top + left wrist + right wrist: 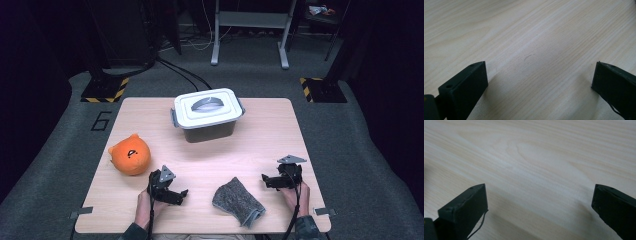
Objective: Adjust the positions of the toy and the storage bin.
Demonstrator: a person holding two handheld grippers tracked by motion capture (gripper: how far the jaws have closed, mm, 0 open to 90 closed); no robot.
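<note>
In the high view a grey plastic box with a white lid and handle [208, 114] stands at the far middle of the wooden table [260, 145]. An orange plush toy [130, 155] lies at the left. A grey knitted cloth [238, 201] lies near the front edge, between my two grippers. My left gripper [182, 195] rests low on the table to the cloth's left, open, with bare wood between its jaws [540, 67]. My right gripper [266, 180] sits to the cloth's right, open too, over bare wood [540, 188].
The table stands on grey carpet. Behind it are a white metal frame [250, 22], black cables on the floor [185, 72] and two stand feet with yellow-black hazard tape [104, 90]. A number 6 is marked on the floor at the left [101, 120].
</note>
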